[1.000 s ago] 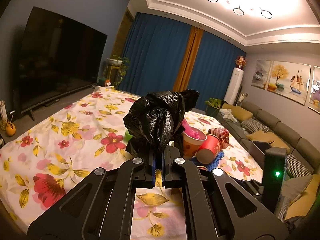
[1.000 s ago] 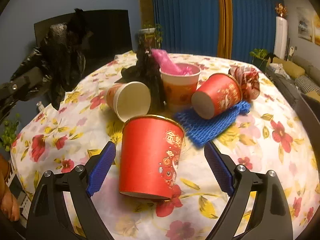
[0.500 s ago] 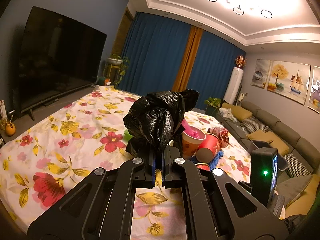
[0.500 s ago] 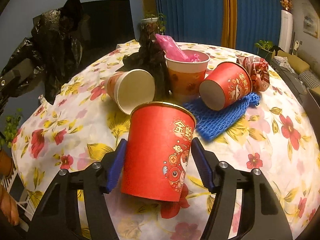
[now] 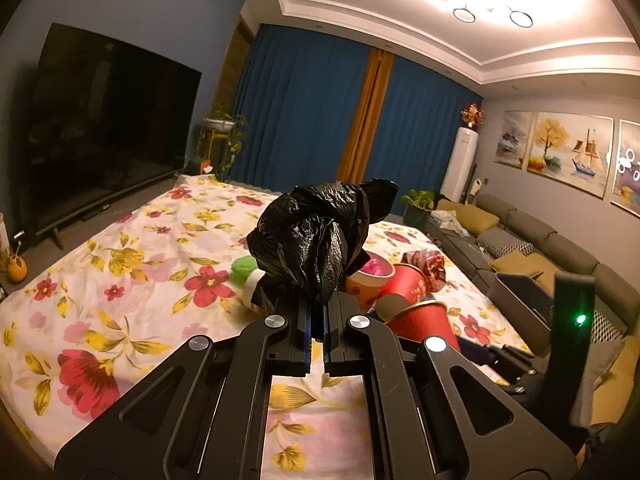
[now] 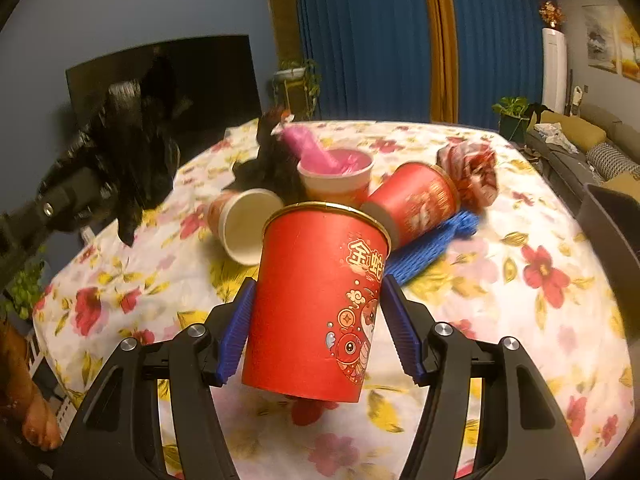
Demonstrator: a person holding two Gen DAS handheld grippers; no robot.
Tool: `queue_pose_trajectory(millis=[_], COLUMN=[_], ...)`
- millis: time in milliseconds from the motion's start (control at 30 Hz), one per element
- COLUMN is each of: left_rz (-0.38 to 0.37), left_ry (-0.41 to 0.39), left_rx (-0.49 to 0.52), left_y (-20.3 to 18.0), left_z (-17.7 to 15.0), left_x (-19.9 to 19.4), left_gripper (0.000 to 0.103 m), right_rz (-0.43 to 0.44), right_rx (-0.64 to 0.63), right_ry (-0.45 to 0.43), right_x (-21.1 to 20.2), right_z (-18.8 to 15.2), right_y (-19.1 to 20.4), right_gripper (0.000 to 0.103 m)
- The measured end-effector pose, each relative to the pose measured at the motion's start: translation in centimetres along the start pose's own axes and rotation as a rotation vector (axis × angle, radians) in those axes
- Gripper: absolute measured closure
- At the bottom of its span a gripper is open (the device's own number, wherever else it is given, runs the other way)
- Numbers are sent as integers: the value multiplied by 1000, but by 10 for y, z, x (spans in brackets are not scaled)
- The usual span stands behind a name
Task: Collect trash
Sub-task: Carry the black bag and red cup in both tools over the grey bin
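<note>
the red paper cup (image 6: 320, 300) sits upright between the blue pads (image 6: 236, 332) of the right gripper (image 6: 316, 328), which is clamped on its sides; its base appears raised just off the floral tablecloth (image 6: 540, 320), with a shadow beneath. the black trash bag (image 5: 320, 240) is bunched and pinched in the left gripper (image 5: 316, 336), whose jaws are pressed together on the plastic, above the near part of the table.

behind the held cup lies the remaining litter: a white-lined cup (image 6: 244, 224) on its side, mouth toward the camera; an upright cup (image 6: 336, 176) stuffed with pink plastic (image 6: 316, 148); a second red cup (image 6: 416, 200) tipped over and resting on a blue foam net (image 6: 432, 248); a crumpled red wrapper (image 6: 472, 176) just beyond it. a dark crumpled item (image 6: 272, 160) stands beside the pink-filled cup; its nature cannot be determined.

a television (image 5: 100, 128) stands to the left, blue curtains (image 5: 312, 120) behind, a sofa (image 5: 560, 248) to the right.
</note>
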State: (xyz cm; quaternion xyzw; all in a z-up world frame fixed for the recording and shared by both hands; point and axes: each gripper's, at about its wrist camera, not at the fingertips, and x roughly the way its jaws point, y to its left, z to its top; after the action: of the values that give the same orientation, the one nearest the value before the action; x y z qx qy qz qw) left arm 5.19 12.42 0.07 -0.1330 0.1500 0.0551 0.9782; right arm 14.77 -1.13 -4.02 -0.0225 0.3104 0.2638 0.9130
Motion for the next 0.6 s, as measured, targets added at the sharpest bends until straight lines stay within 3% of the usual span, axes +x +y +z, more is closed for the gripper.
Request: queue_pose_trajectory(millis=[367, 600], left_rz=[-56, -122], left_ry=[2, 10], left_rx=[64, 130], left_y=[-39, -83], left_z=[4, 7], left_x=[7, 18], left_gripper=[100, 100], right_rz=[-55, -114], right_rx=[50, 83], right_ry=[-92, -132], right_x=[-41, -64], right_z=[11, 13], right_y=[-41, -77], right_gripper=[42, 42])
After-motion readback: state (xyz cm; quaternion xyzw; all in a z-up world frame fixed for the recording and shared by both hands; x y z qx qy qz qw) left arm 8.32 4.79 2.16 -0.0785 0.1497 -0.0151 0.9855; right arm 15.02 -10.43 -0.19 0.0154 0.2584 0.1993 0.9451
